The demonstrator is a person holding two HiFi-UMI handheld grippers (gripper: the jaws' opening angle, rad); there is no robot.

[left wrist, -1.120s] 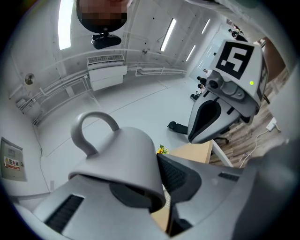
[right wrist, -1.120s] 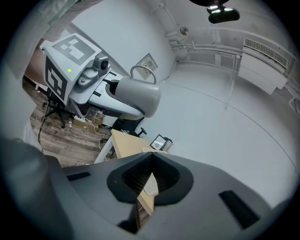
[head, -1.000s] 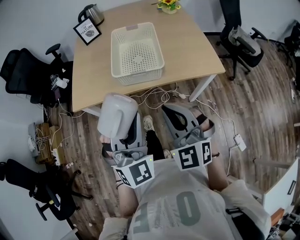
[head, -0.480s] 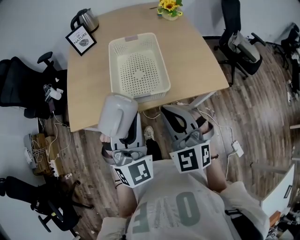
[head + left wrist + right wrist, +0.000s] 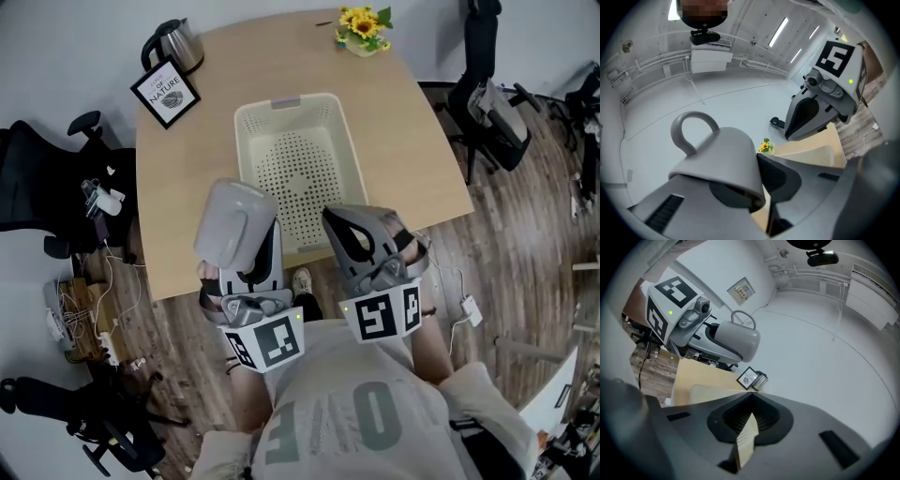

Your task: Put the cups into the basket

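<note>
A grey cup (image 5: 234,223) with a loop handle rides bottom-up in my left gripper (image 5: 247,255), which is shut on its rim and wall. In the left gripper view the cup (image 5: 717,157) fills the space between the jaws. My right gripper (image 5: 354,236) hovers beside it, shut and holding nothing; its jaws meet at the tip (image 5: 750,401). Both hang over the near end of the cream perforated basket (image 5: 286,101), which has nothing in it, on the wooden table (image 5: 187,187). From the right gripper view the cup (image 5: 737,339) shows off to the left.
A kettle (image 5: 174,42) and a framed picture (image 5: 166,92) stand at the table's far left corner, yellow flowers (image 5: 364,28) at the far right. Office chairs stand left (image 5: 37,178) and right (image 5: 497,103). Cables lie on the wooden floor (image 5: 525,244).
The table and basket have drawn nearer; both grippers, earlier over the floor in front of the table, now hang above the basket's near end. The cup stays in the left gripper.
</note>
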